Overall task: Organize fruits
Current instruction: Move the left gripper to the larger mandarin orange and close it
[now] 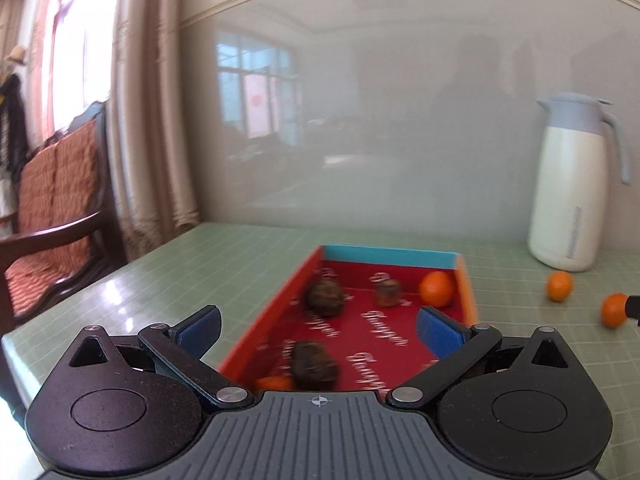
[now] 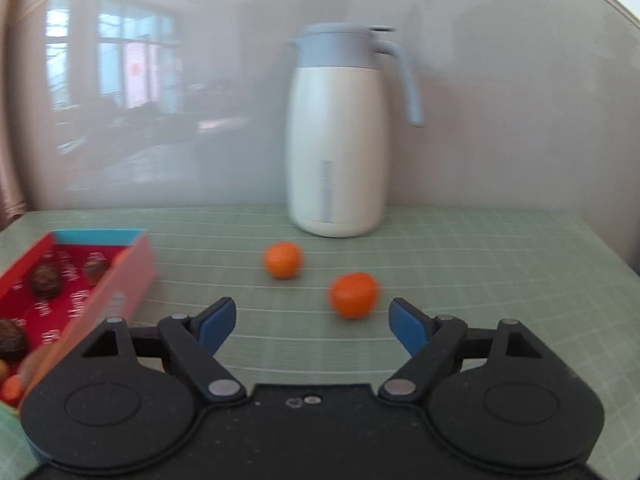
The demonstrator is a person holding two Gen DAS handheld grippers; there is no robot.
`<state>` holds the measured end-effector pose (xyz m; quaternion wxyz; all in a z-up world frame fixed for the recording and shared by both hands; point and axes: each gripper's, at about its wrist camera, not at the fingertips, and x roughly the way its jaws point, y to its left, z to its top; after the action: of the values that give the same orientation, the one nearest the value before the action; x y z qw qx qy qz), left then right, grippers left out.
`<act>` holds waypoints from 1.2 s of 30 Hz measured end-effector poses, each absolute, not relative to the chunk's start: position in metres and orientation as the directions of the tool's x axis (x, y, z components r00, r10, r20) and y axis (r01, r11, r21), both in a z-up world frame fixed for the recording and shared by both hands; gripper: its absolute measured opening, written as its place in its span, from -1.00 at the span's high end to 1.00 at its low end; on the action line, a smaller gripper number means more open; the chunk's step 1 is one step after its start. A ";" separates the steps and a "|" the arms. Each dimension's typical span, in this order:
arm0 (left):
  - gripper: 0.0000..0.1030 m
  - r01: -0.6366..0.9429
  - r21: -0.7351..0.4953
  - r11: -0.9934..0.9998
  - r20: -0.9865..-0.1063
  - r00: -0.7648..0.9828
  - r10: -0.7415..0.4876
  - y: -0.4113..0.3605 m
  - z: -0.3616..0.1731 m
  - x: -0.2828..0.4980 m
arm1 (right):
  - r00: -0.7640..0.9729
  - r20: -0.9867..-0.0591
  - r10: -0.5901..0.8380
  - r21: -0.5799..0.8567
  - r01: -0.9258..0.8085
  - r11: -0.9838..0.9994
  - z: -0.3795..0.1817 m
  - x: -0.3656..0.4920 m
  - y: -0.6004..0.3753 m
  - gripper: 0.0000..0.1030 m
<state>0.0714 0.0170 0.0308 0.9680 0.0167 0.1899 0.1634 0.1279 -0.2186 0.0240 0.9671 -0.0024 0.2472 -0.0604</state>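
A red box [image 1: 466, 280] with a blue far wall lies on the green grid mat. Inside it are a mandarin [image 1: 437, 289] in the far right corner and three brown rough fruits [image 1: 325, 298]. My left gripper [image 1: 318, 330] hovers open over the box's near end, with nothing between its fingers. Two more mandarins rest on the mat to the right of the box: one [image 2: 283, 260] nearer the jug, the other [image 2: 353, 295] just ahead of my right gripper [image 2: 313, 320]. The right gripper is open and holds nothing. The box [image 2: 100, 236] shows at the left in the right wrist view.
A tall white jug [image 2: 340, 152] with a grey-blue lid and handle stands at the back of the table against a glossy wall panel. Left of the table are a wooden chair [image 1: 56, 200] with orange cushions and a curtain [image 1: 148, 120].
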 end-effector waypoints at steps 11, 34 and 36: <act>-1.00 -0.079 0.148 0.986 -0.398 0.908 0.132 -0.068 0.032 0.098 | 0.831 -0.451 -0.326 -0.090 0.321 0.943 0.021 0.111 -0.286 -0.93; -0.99 0.136 0.180 0.974 -0.490 0.871 -0.031 -0.178 0.012 0.160 | 0.776 -0.473 -0.416 -0.043 0.451 0.891 0.020 0.096 -0.351 -0.93; -0.99 0.148 0.180 0.973 -0.496 0.868 -0.040 -0.184 0.010 0.161 | 0.770 -0.477 -0.425 -0.042 0.463 0.885 0.019 0.095 -0.356 -0.93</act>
<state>0.1611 -0.1843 0.0102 0.9604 0.1066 0.2526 -0.0488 0.0950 -0.3556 0.0192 0.9398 0.0389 0.2438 -0.2361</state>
